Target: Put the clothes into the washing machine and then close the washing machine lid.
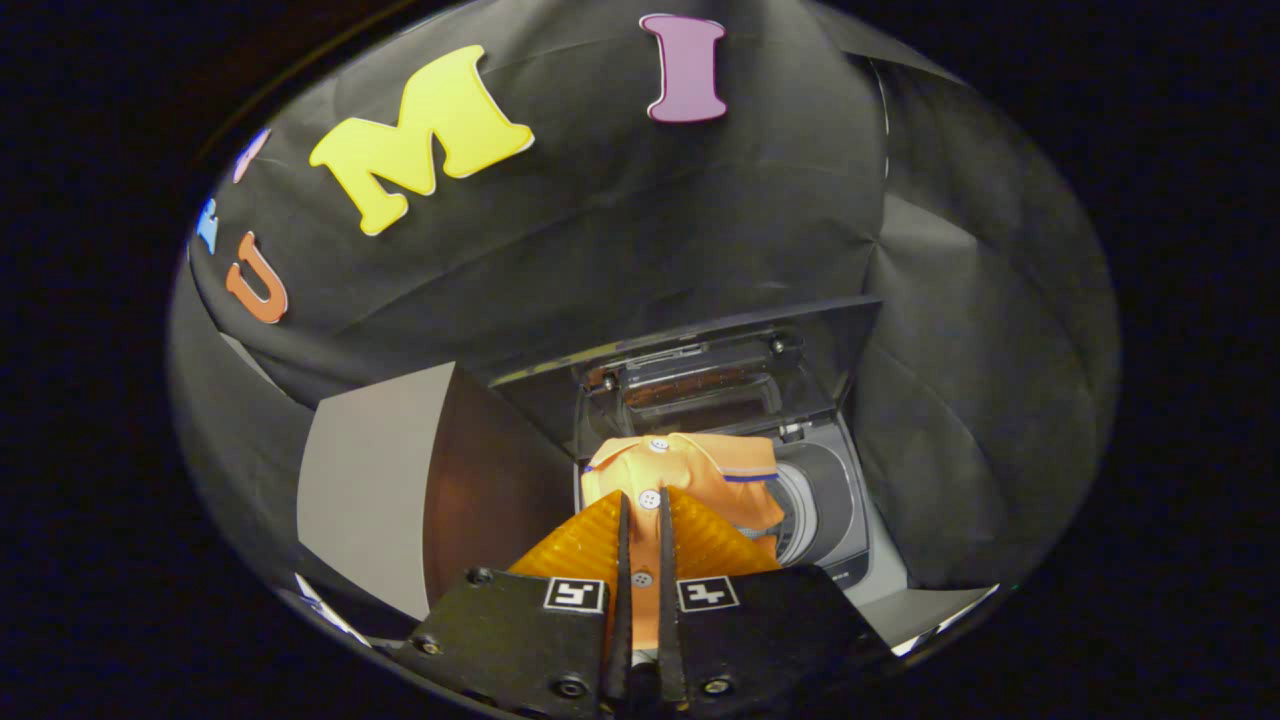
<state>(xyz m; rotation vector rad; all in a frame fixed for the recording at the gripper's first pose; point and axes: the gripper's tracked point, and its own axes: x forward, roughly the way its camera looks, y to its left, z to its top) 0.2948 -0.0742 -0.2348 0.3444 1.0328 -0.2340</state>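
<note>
Claw [640,510] fingers are nearly closed, clamping the small orange button-front shirt [690,470] between them. Shirt hangs above the round drum opening of the grey top-loading washing machine [835,500], whose dark transparent lid [700,370] stands raised behind.

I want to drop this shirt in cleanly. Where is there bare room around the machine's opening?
The hand-held gripper is shut on the orange shirt, which crowds the near side of the washing machine. Bare drum shows beside the shirt; the raised lid borders the far side.
</note>
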